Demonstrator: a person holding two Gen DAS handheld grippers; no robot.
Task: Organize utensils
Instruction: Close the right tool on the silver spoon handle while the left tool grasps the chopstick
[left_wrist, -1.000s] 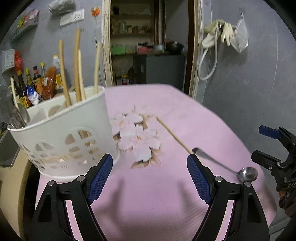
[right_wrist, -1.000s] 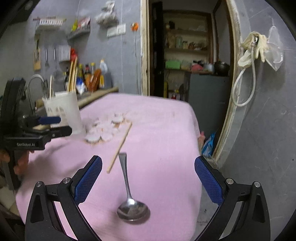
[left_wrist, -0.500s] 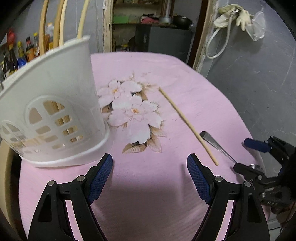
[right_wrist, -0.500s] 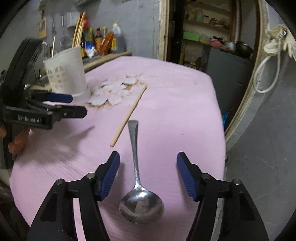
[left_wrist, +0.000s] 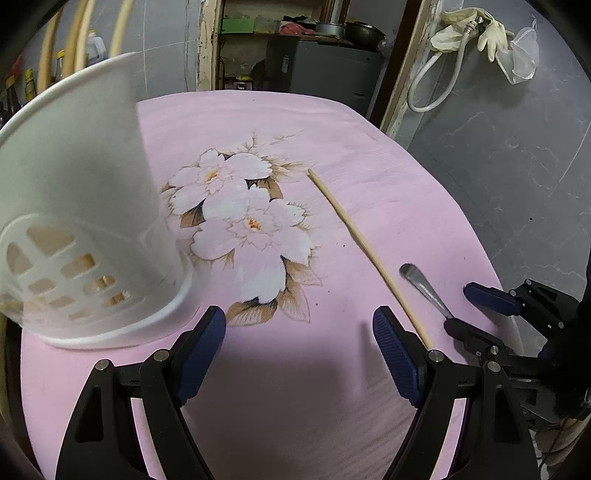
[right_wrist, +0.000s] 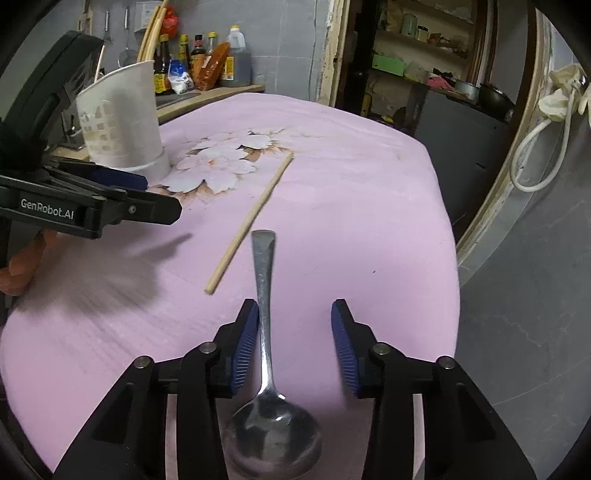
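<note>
The right claw (right_wrist: 293, 347) was closing around the spoon (right_wrist: 267, 332) handle lying between its pads on the pink worktop (right_wrist: 369, 221), while the left claw (left_wrist: 299, 354) stood wide, a chopstick (left_wrist: 365, 251) just beyond it.

Grey walls (left_wrist: 517, 166); doorway (right_wrist: 424, 55) onto dim shelves (right_wrist: 417, 37), perhaps a pantry.

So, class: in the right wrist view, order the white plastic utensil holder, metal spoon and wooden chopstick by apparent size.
1. Metal spoon, though it is nearest the camera.
2. White plastic utensil holder.
3. Wooden chopstick.
</note>
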